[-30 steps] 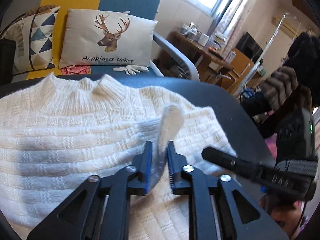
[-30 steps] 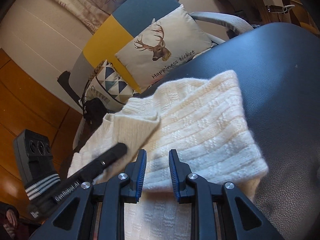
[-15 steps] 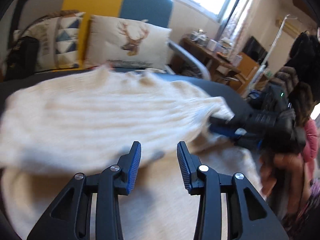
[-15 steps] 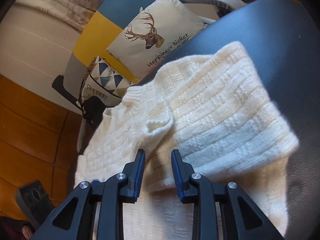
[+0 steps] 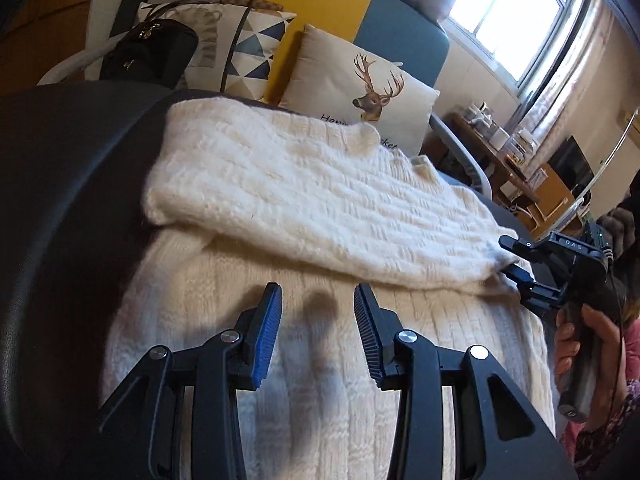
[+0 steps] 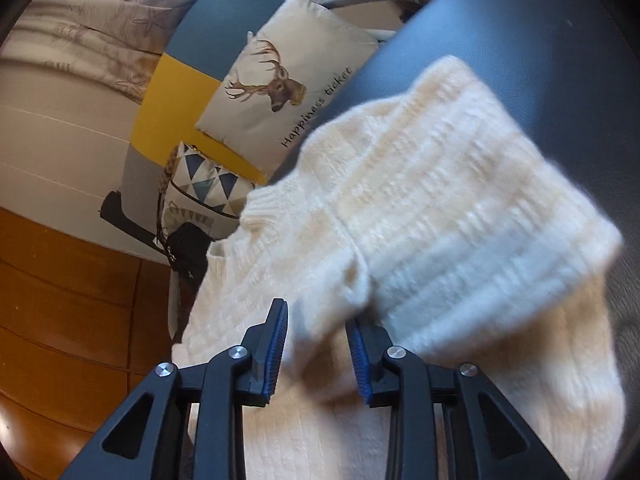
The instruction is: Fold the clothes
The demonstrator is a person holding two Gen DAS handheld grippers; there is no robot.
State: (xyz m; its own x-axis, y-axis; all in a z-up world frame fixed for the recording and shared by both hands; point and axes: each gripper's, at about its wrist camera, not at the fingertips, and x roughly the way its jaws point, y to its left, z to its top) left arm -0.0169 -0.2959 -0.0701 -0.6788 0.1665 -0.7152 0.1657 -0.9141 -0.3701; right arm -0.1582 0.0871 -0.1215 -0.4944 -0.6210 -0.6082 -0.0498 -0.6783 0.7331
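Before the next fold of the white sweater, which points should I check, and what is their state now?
1. Left gripper free of cloth: ok. Its jaws have just been opening and stand apart above the sweater, nothing between them.
2. Right gripper holds the cuff of the folded sleeve: cannot tell. The cuff lies between the blue pads, but no press is visible.
3. Folded sleeve flat across the body: ok, no bunching visible.
4. Sweater fully on the dark table: cannot tell; the hem is out of view.
5. Deer cushion and black bag away from the sweater: ok.
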